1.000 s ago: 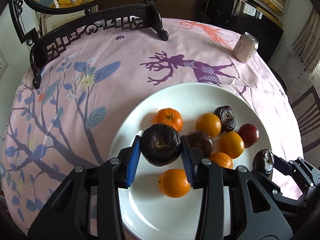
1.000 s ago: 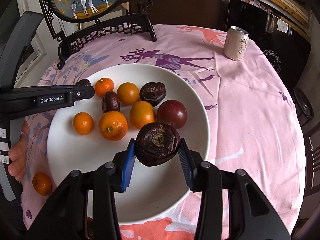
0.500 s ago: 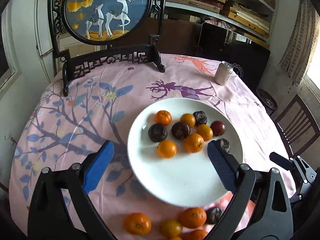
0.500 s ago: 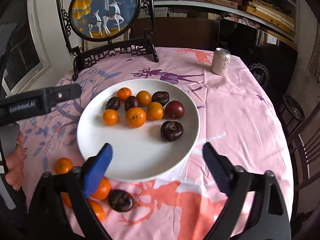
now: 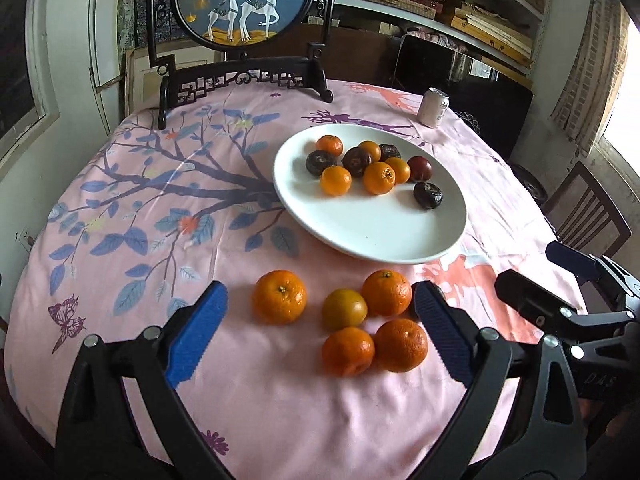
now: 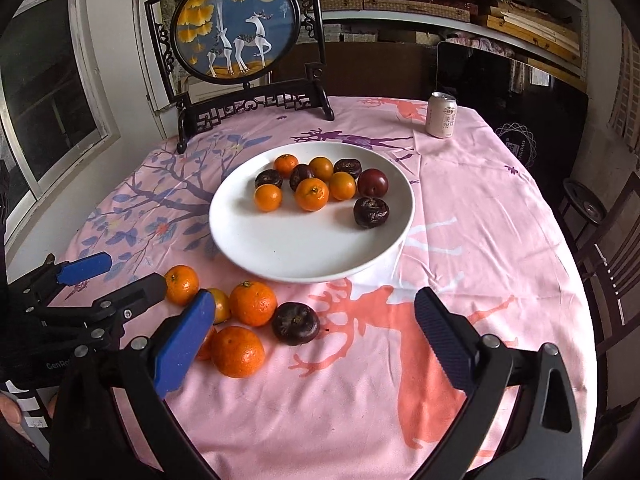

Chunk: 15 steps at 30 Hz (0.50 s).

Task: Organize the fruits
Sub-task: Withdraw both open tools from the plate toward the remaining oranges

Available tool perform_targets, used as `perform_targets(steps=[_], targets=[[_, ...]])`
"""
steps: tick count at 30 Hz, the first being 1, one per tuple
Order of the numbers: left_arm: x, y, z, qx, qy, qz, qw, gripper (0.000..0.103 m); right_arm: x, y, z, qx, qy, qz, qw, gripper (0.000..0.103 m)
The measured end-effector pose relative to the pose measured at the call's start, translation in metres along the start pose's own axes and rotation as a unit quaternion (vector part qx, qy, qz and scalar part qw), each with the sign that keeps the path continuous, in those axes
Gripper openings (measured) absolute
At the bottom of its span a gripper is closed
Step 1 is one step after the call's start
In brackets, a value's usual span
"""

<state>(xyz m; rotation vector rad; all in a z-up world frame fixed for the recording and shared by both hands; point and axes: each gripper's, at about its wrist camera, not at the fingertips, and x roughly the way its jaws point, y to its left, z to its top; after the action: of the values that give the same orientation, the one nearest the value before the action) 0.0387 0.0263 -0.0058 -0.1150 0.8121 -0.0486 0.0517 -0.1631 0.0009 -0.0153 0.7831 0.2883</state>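
Observation:
A white plate [image 5: 372, 236] [image 6: 296, 252] holds several oranges and dark fruits, among them one dark fruit [image 5: 427, 195] [image 6: 371, 212] lying apart at the right. Several loose oranges [image 5: 279, 297] [image 6: 253, 303] lie on the cloth in front of the plate, with a dark fruit [image 6: 296, 323] beside them. My left gripper [image 5: 318, 332] is open and empty above the loose oranges. My right gripper [image 6: 316, 340] is open and empty near the loose dark fruit. The right gripper also shows in the left wrist view [image 5: 560, 280], and the left gripper shows in the right wrist view [image 6: 104, 284].
A pink printed cloth [image 5: 160, 208] covers the round table. A framed deer screen on a black stand [image 5: 244, 12] [image 6: 240, 32] stands at the back. A drink can [image 5: 433, 107] [image 6: 441, 115] stands back right. A wooden chair [image 5: 588, 216] is at the right.
Both grippers let go of their dark fruits on the plate, opened and pulled back toward the table's near edge. The loose fruits now lie just in front of them.

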Motion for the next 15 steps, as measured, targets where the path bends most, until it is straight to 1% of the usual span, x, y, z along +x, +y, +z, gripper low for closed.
perform_targets(steps=[7, 9, 12, 13, 15], targets=[[-0.013, 0.021, -0.009, -0.017, -0.012, 0.021, 0.9996, 0.096, 0.003, 0.014, -0.016, -0.012, 0.018, 0.009, 1.000, 0.100], [-0.015, 0.031, -0.014, -0.024, -0.016, 0.037, 0.9989, 0.096, 0.009, 0.021, -0.025, -0.017, 0.034, 0.022, 0.999, 0.100], [-0.014, 0.049, -0.023, -0.036, -0.006, 0.051, 0.9980, 0.096, 0.024, 0.032, -0.037, -0.025, 0.056, 0.051, 0.997, 0.099], [-0.013, 0.055, -0.025, -0.042, -0.003, 0.053, 0.9977, 0.096, 0.029, 0.034, -0.039, -0.024, 0.061, 0.059, 0.996, 0.097], [-0.011, 0.065, -0.031, -0.051, 0.005, 0.055, 0.9972, 0.096, 0.039, 0.038, -0.042, -0.021, 0.075, 0.066, 0.995, 0.074]])
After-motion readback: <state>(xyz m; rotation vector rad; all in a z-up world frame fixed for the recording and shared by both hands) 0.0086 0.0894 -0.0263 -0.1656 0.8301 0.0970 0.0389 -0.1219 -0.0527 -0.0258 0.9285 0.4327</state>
